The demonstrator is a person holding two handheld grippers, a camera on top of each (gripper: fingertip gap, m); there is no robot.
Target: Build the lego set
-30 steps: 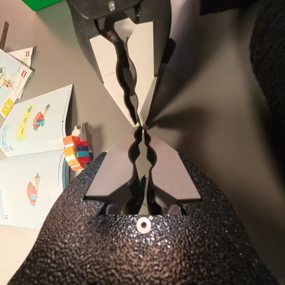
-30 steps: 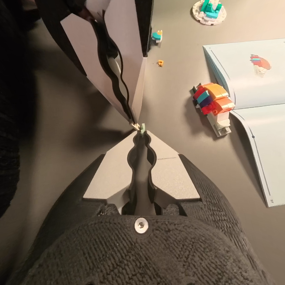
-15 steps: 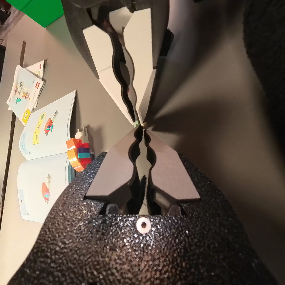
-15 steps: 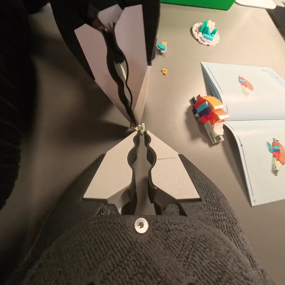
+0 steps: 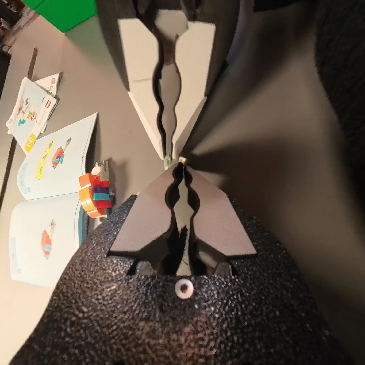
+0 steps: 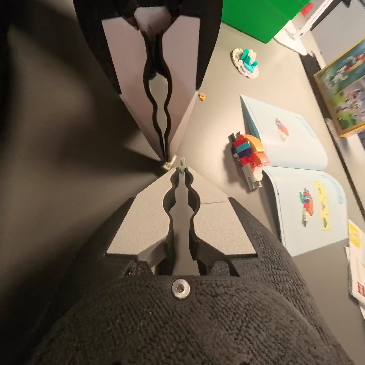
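My left gripper [image 5: 182,165] is shut on a small tan piece [image 5: 182,159] at its tips. My right gripper [image 6: 182,169] is shut on a small pale green piece [image 6: 182,163]. The two grippers face each other tip to tip above the grey table. In the right wrist view the left gripper [image 6: 165,158] comes down from the top with the tan piece [image 6: 168,165] just left of the green one, a small gap between them. In the left wrist view the right gripper [image 5: 168,157] holds the green piece [image 5: 167,164]. The orange and red lego model [image 5: 94,195] [image 6: 249,156] lies on the table.
An open instruction booklet [image 5: 49,177] [image 6: 286,158] lies beside the model. A round white base with teal pieces [image 6: 245,61] and a tiny orange piece [image 6: 201,96] lie farther off. A green box [image 6: 256,17], the set's box [image 6: 343,94] and smaller booklets [image 5: 33,110] are at the edges. The tips of both grippers are at nearly the same place.
Both grippers have turned to face each other more squarely, both still shut. The tan and green pieces, side by side before, now show a small gap.
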